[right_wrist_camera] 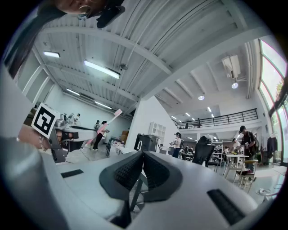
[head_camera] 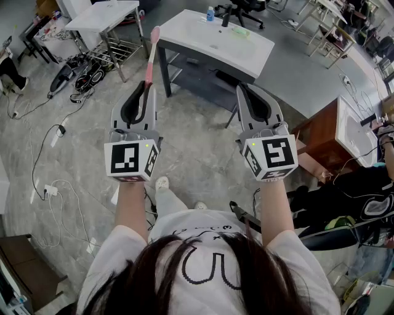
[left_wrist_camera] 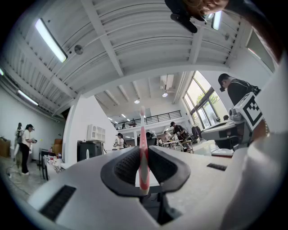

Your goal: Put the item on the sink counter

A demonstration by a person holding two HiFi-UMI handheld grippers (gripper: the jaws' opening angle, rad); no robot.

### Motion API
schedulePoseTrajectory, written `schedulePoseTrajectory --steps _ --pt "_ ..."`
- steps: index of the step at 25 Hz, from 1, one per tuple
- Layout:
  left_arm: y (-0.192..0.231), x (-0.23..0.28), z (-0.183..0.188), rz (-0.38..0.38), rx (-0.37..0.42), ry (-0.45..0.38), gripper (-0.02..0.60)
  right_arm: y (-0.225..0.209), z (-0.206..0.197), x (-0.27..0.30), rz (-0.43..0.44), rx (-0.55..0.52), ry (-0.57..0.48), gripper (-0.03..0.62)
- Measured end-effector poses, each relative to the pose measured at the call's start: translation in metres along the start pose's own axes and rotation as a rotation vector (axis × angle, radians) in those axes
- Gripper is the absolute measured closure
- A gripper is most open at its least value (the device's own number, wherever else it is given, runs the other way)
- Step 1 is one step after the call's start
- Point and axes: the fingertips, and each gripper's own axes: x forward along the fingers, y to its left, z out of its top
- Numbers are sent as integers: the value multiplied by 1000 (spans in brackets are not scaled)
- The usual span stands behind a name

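Note:
A pink toothbrush [head_camera: 151, 56] with a white head stands up out of my left gripper [head_camera: 145, 86], which is shut on its handle. In the left gripper view the toothbrush [left_wrist_camera: 143, 152] runs straight up between the two black pads. My right gripper [head_camera: 245, 92] is shut with nothing between its jaws; in its own view the right gripper [right_wrist_camera: 142, 158] shows its pads pressed together, and the toothbrush [right_wrist_camera: 107, 120] shows far left. Ahead stands the white sink counter [head_camera: 188, 27] on a dark frame, beyond both grippers.
A blue bottle [head_camera: 210, 13] and a green item [head_camera: 240, 32] lie on the sink counter's far side. A second white sink stand [head_camera: 101, 15] is at upper left, with cables on the floor. A wooden cabinet with a sink [head_camera: 323, 132] stands right. People stand in the hall.

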Motion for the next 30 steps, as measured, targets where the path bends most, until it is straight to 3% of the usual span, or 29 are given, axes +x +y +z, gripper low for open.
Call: schedulePoseTrajectory --steps 6,13,21,30 --pt "-21 -26 9 -5 54 6 518 6 1 -30 -9 -15 1 565" --pt "-16 -23 11 -3 63 5 518 8 -4 -24 4 17 7 566" --pt "18 17 -11 8 40 5 518 -3 -11 27 -25 -9 6 566" --pt "80 106 -39 -11 13 8 518 -27 -25 130 -36 -1 18 565"
